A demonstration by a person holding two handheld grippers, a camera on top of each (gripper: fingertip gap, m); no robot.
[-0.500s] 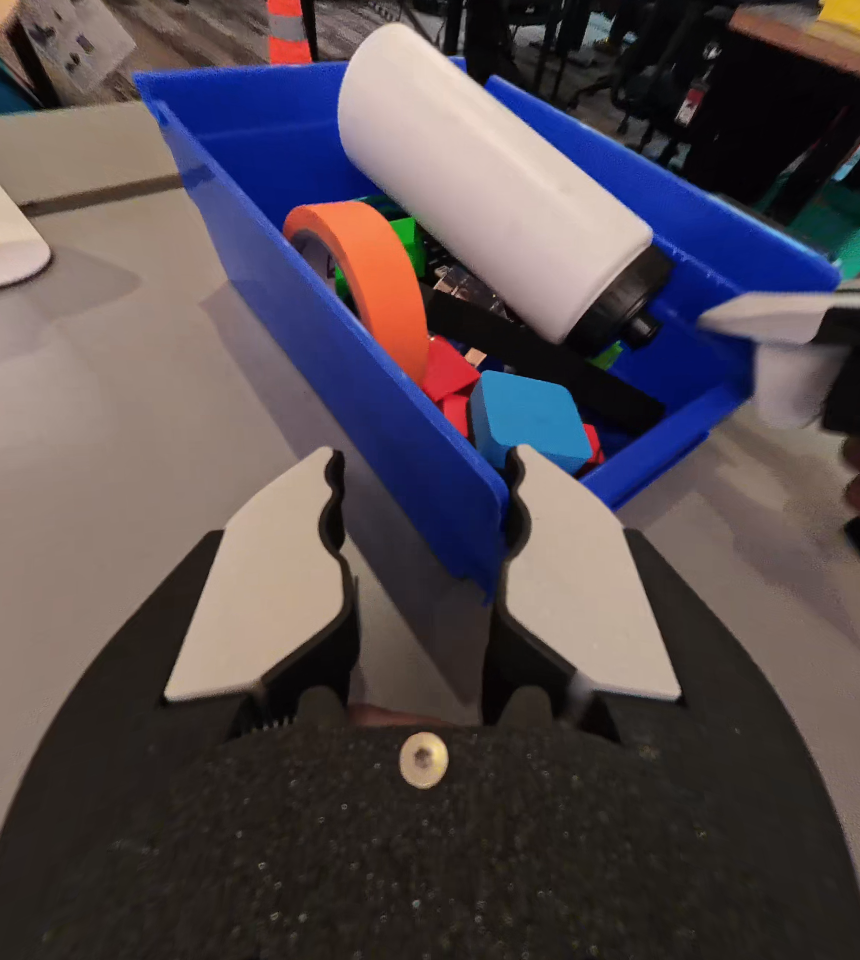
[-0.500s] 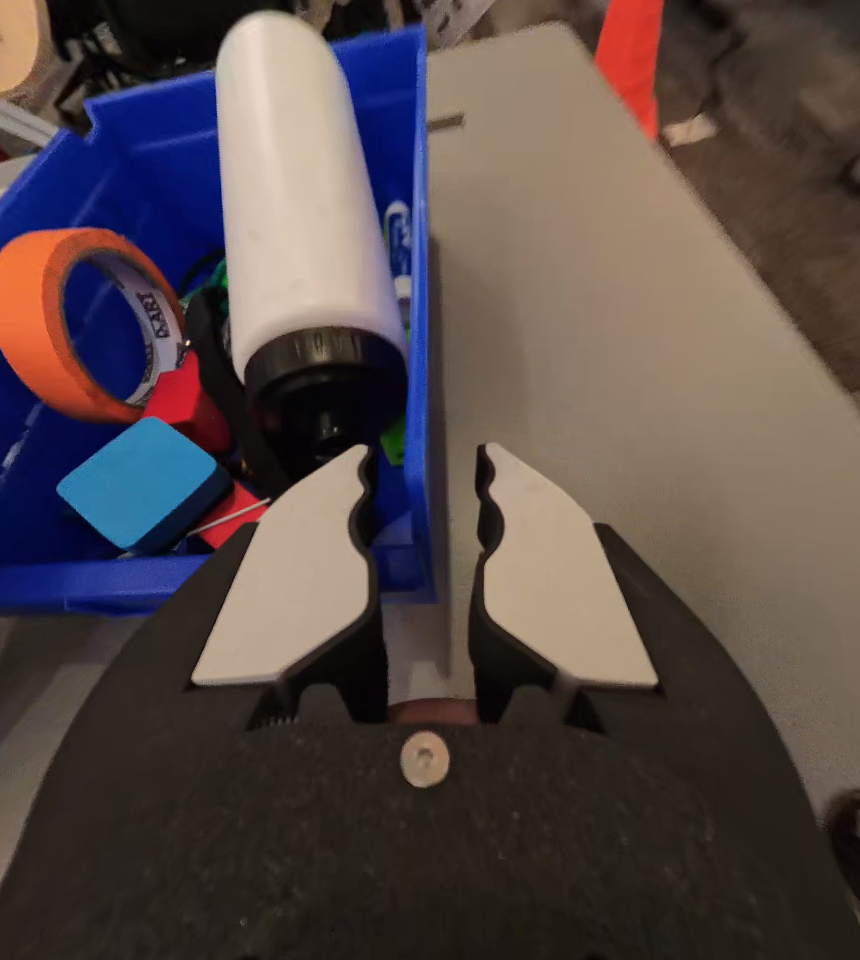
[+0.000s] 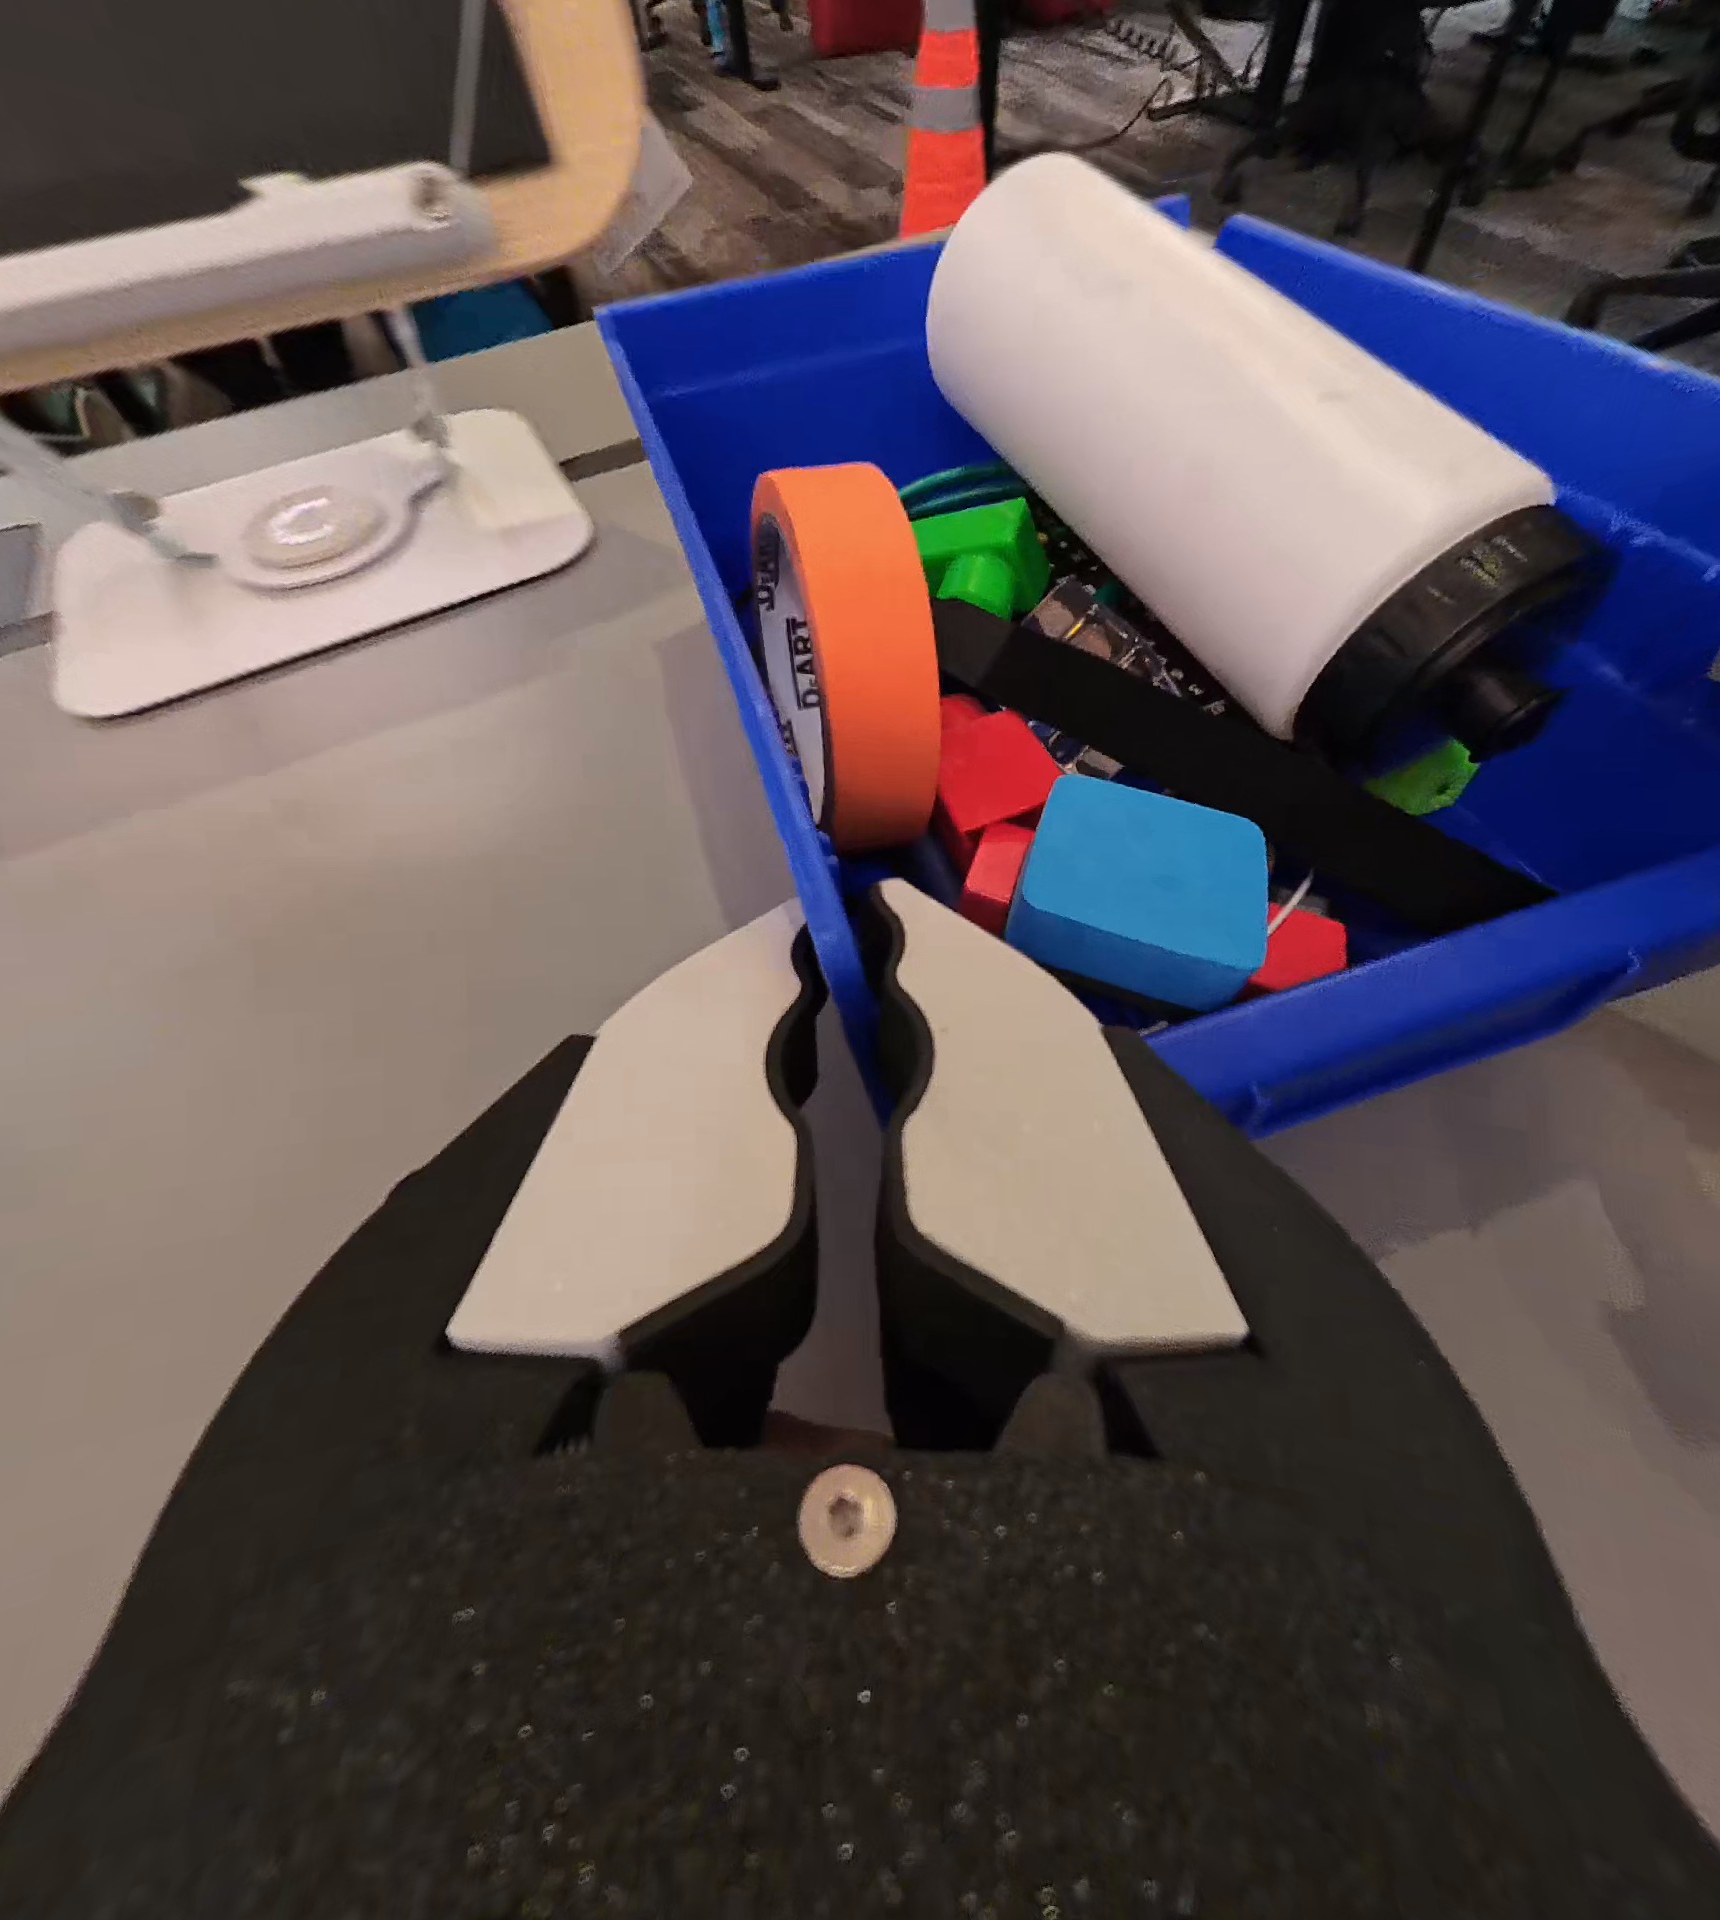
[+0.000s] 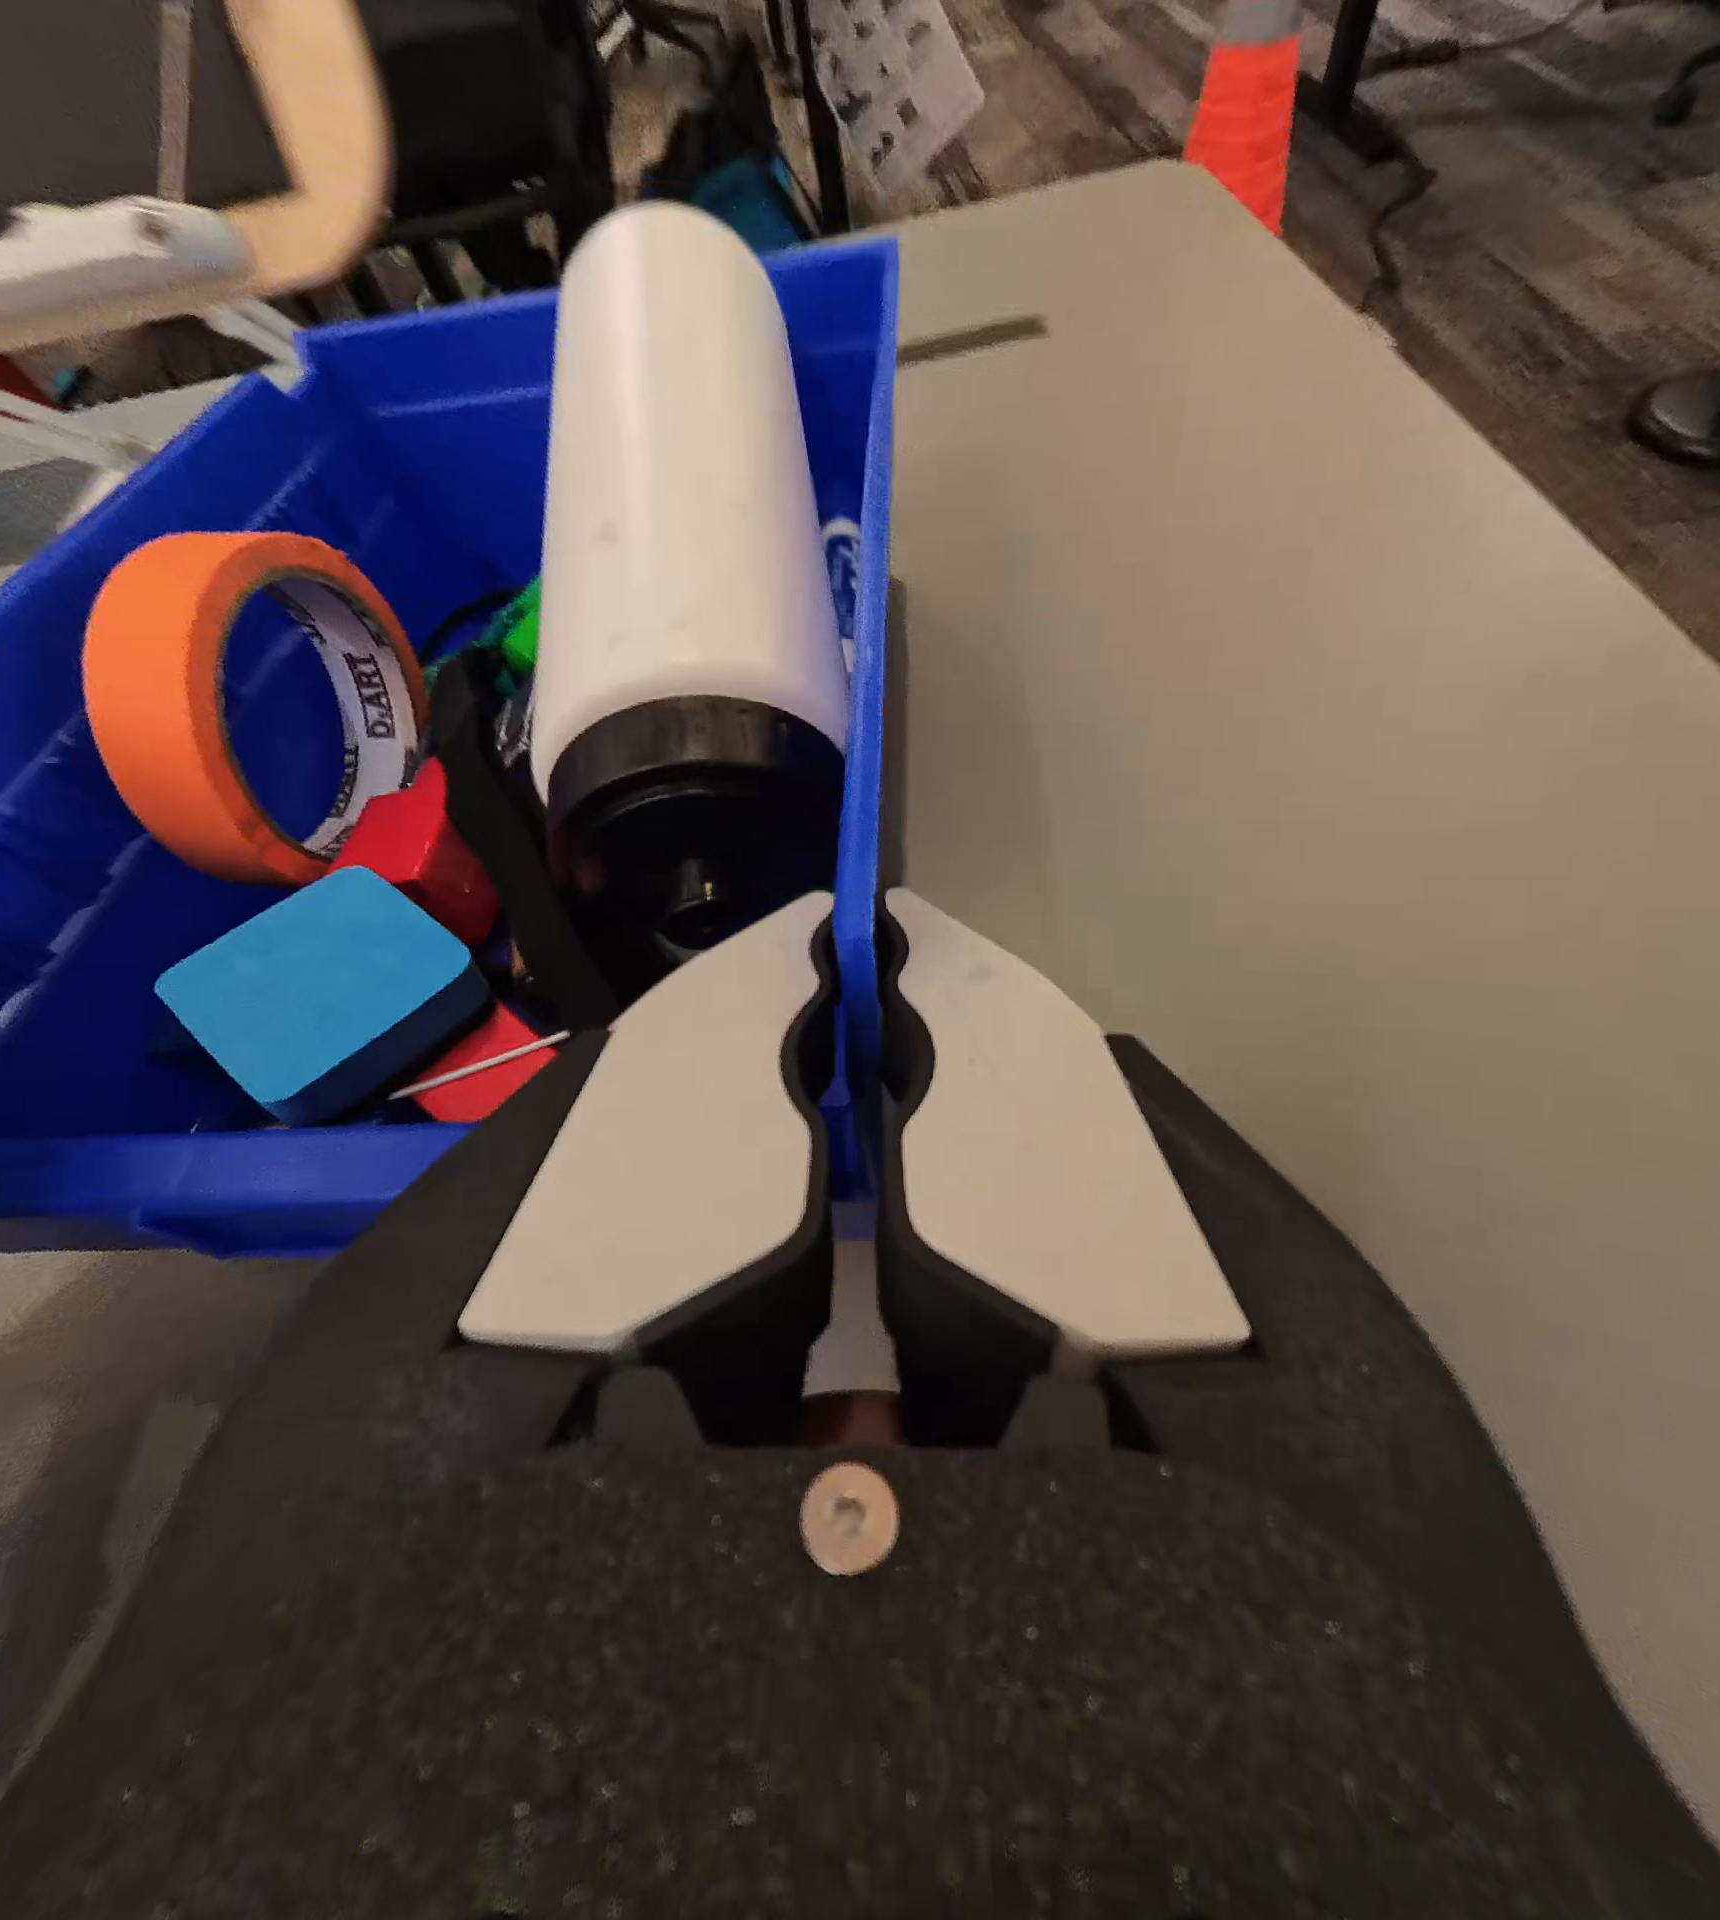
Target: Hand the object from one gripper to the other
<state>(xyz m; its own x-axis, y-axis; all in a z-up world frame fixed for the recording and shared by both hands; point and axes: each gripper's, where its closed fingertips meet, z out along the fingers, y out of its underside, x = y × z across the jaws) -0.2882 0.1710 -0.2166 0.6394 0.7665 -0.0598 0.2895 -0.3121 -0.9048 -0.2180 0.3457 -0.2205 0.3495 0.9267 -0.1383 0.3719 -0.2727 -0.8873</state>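
Blue plastic bin (image 3: 1458, 1029) sits on the grey tabletop (image 3: 316, 987), full of clutter: white bottle (image 3: 1220, 468) with black cap lying across the top, orange tape roll (image 3: 866, 655), light-blue foam block (image 3: 1142, 894), red blocks (image 3: 991, 769), green pieces, a black strap. Left hand-held gripper (image 3: 840, 914) is clamped on the bin's near-left wall, fingers nearly together with the thin rim between them. Right hand-held gripper (image 4: 856, 925) is likewise pinched on the opposite side wall (image 4: 861, 727), right next to the bottle cap. So both hold the bin at once; likely the shared-hold stage of the handover, bin low over or resting on the tabletop, cannot tell which. Risks: rim is thin and smooth, load is heavy and off-centre; if one side lets go, the bin could pivot on the single pinch and tip. The bottle rests loosely on the pile and could roll out, and the tape roll standing on edge could follow. A slipping wall would drop the bin onto the tabletop. A white stand (image 3: 316, 540) is near on the left, so a swing could hit it.
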